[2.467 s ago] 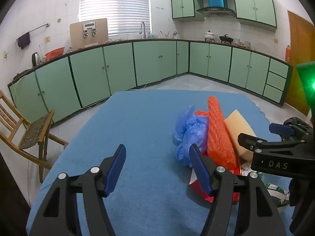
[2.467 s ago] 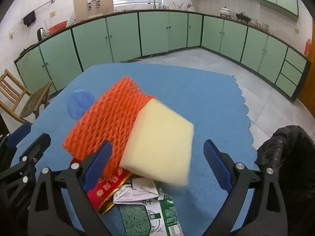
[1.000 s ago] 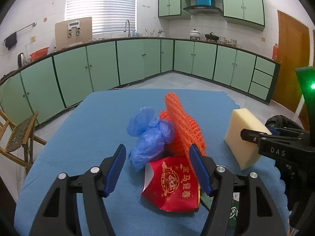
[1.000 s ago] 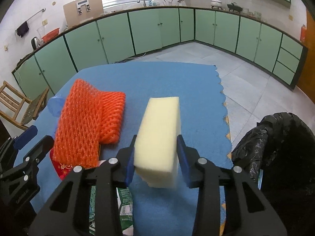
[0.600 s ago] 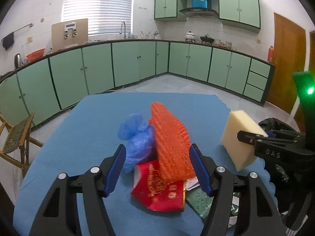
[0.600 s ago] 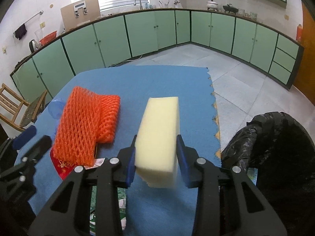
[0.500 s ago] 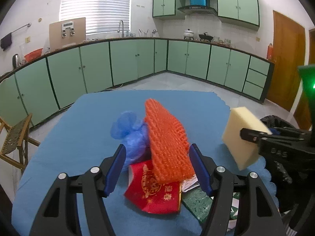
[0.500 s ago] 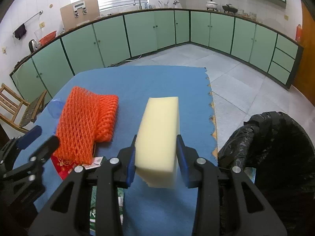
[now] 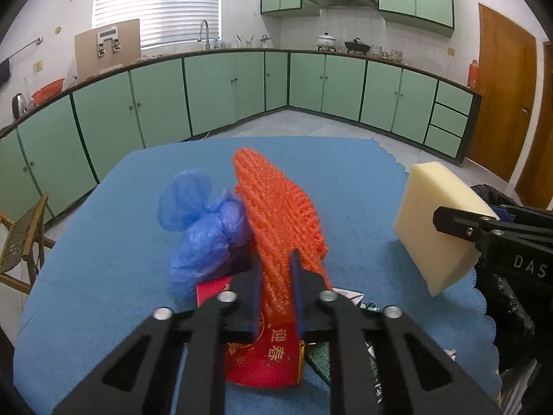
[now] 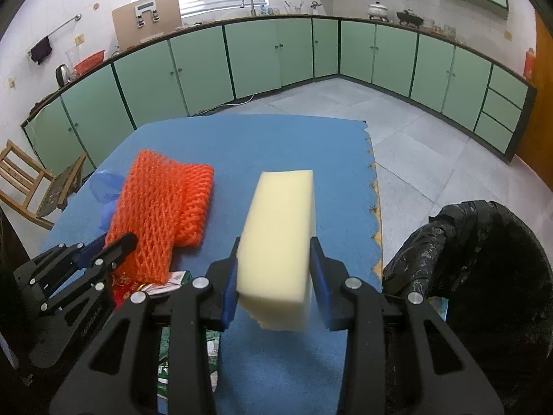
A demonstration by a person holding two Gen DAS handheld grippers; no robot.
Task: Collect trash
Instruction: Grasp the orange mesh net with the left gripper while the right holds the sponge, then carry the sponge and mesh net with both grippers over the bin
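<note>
My left gripper [image 9: 276, 283] is shut on the near end of an orange foam net [image 9: 280, 214], which stands on edge; it also shows in the right wrist view [image 10: 162, 204]. My right gripper [image 10: 276, 269] is shut on a pale yellow sponge block [image 10: 280, 238] and holds it above the blue table's [image 10: 249, 145] right side; the sponge also shows in the left wrist view [image 9: 439, 221]. A blue plastic bag [image 9: 204, 231], a red packet [image 9: 266, 356] and green-white cartons [image 10: 166, 366] lie on the table.
A bin lined with a black bag [image 10: 484, 276] stands just off the table's right edge. A wooden chair [image 10: 31, 186] stands to the left. Green cabinets [image 9: 214, 93] line the far walls.
My left gripper has shut on the orange net, which was between its open fingers before. My right gripper still holds the sponge and has shifted slightly toward the bin.
</note>
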